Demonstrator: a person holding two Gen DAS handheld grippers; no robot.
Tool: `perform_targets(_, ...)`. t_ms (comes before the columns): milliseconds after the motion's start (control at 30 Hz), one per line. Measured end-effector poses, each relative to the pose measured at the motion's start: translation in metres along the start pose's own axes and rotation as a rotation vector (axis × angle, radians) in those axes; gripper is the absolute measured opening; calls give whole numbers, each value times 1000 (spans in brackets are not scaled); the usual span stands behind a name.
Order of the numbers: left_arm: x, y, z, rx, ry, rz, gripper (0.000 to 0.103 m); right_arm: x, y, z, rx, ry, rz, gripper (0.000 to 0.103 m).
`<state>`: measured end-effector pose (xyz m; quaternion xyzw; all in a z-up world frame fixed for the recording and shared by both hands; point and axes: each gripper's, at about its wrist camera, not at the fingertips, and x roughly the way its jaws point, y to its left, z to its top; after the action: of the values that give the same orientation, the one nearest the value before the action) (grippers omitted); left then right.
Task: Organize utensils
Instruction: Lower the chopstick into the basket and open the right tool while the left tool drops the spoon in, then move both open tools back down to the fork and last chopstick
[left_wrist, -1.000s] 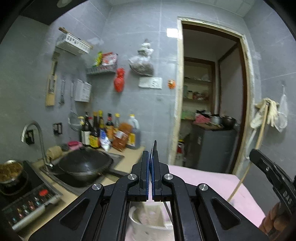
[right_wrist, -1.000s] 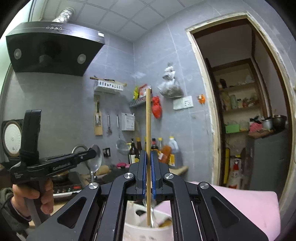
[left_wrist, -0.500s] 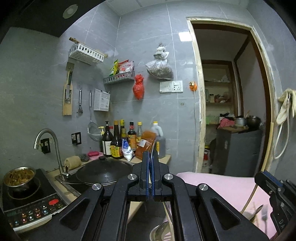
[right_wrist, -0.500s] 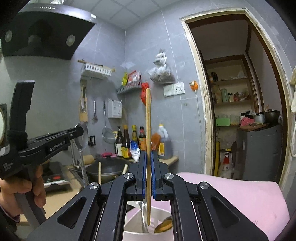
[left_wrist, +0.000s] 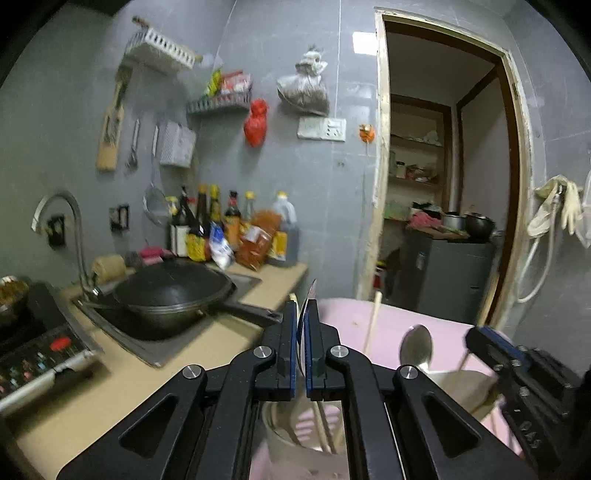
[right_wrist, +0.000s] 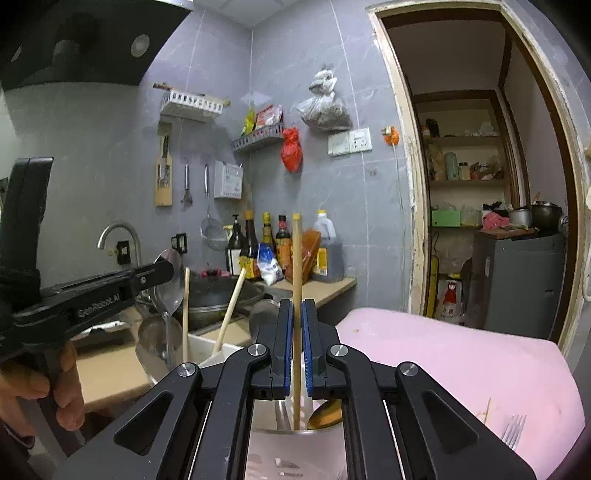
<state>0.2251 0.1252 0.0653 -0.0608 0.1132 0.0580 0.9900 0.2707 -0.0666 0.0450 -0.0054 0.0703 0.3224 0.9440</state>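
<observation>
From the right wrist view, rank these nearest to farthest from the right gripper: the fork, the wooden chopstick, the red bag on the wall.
1. Wooden chopstick: clamped upright in the right gripper.
2. Fork: lower right, on the pink surface.
3. Red bag: hanging on the far grey wall.

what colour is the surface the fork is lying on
Pink: the fork lies on a pink padded surface, clearest in the right wrist view.

Pink surface (right_wrist: 461, 354) carries white utensil holder (right_wrist: 295, 454); fork (right_wrist: 514, 430) lies near right edge.
</observation>
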Motion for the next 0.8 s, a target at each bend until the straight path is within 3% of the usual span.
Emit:
perform_targets(133, 0, 0, 0, -37, 59, -55, 3, 3, 0, -5, 6, 21, 8, 9)
perform_targets(233, -2, 1, 2, -70, 90, -93, 6, -1, 0, -3, 16, 11, 15, 24)
perform_targets(400, -14, 0, 11, -91, 80, -121, 18, -9, -5, 11, 48, -8, 36, 27)
perform_targets(467, -18, -2, 15, -87, 73, -130, 20, -13, -8, 17, 53, -8, 36, 43)
perform_targets(633, -28, -15, 21, -68, 50, -162, 35, -35, -22, 32, 33, -27, -11, 69)
perform_targets(800, -41, -39, 21, -27, 24, -181, 52, -64, -38, 37, -8, -42, -94, 83)
